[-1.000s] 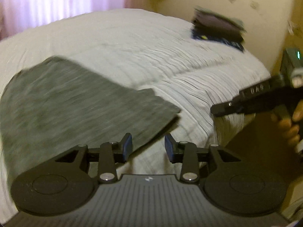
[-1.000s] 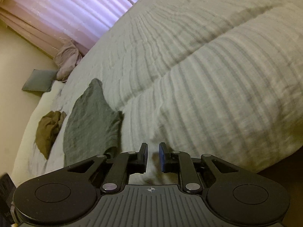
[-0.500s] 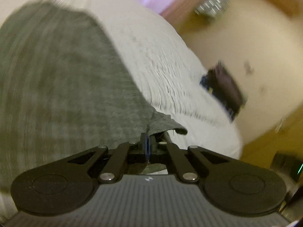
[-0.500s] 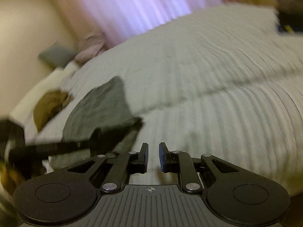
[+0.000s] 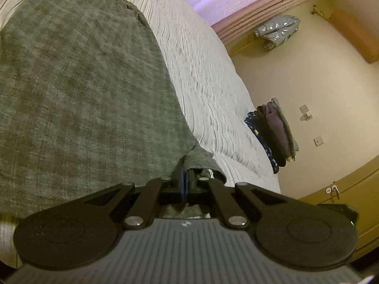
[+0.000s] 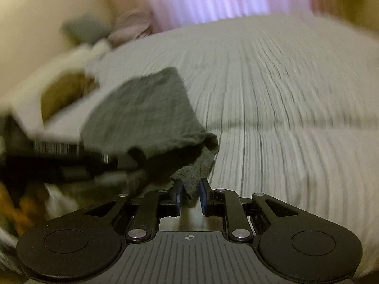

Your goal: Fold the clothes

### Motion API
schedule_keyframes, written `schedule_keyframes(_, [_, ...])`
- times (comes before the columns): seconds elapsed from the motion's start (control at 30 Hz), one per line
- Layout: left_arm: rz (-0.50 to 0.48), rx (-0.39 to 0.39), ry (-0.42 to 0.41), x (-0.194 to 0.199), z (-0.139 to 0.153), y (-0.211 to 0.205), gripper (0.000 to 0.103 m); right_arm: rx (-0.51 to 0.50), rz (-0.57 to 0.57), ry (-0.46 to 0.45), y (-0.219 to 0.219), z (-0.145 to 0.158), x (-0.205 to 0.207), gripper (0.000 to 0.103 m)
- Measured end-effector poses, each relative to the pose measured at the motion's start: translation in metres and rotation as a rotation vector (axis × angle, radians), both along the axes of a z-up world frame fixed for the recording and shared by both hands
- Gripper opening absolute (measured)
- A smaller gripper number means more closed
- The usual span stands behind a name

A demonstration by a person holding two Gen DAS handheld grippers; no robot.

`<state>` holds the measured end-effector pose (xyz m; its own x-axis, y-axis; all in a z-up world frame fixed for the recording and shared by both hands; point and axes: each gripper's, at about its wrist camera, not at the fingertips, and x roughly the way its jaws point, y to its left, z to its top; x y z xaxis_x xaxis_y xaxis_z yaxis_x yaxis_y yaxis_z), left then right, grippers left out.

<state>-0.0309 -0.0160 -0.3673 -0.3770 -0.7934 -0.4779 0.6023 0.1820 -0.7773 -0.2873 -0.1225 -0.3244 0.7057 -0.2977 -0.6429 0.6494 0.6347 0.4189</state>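
Already the left gripper (image 5: 184, 184) is pinched tight on a near corner of the heather-grey knit garment (image 5: 78, 90), which lies spread across the striped white bedspread (image 5: 208, 75). The right gripper (image 6: 190, 197) has its jaws partly apart around a second corner — not yet clamped. If it lifts before closing, that corner will likely slip and the fold skew. One grey garment, one crumpled olive-brown garment (image 6: 62, 92) far left, one folded stack (image 5: 274, 132).

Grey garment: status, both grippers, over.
Left gripper shut on grey garment corner. Right gripper open around another corner, not clamped. Nothing in the way.
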Motion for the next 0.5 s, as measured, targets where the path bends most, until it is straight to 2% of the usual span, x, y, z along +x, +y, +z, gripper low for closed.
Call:
schedule_keyframes(0.07, [0.000, -0.002, 0.005, 0.000, 0.000, 0.000, 0.000, 0.065, -0.063, -0.071, -0.015, 0.000, -0.015, 0.061])
schedule_keyframes(0.13, [0.000, -0.005, 0.013, 0.000, -0.001, 0.001, 0.000, 0.081, -0.089, -0.114, -0.029, 0.001, -0.024, 0.061])
schedule_keyframes(0.2, [0.008, -0.009, 0.032, 0.002, -0.001, 0.001, 0.000, 0.159, -0.126, -0.154, -0.050, -0.007, -0.030, 0.059])
schedule_keyframes(0.23, [0.013, -0.011, 0.042, 0.003, -0.002, 0.001, 0.000, 0.197, -0.138, -0.177, -0.059, -0.011, -0.031, 0.049])
schedule_keyframes(0.33, [0.030, -0.008, 0.057, 0.008, -0.003, 0.003, 0.000, 0.267, -0.122, -0.239, -0.079, -0.023, -0.027, 0.042])
schedule_keyframes(0.4, [0.037, -0.005, 0.064, 0.010, -0.003, 0.002, 0.000, 0.276, -0.092, -0.242, -0.089, -0.029, -0.019, 0.038])
schedule_keyframes(0.5, [0.042, -0.004, 0.066, 0.011, -0.003, 0.002, 0.000, 0.229, 0.013, -0.201, -0.094, -0.030, -0.003, 0.037])
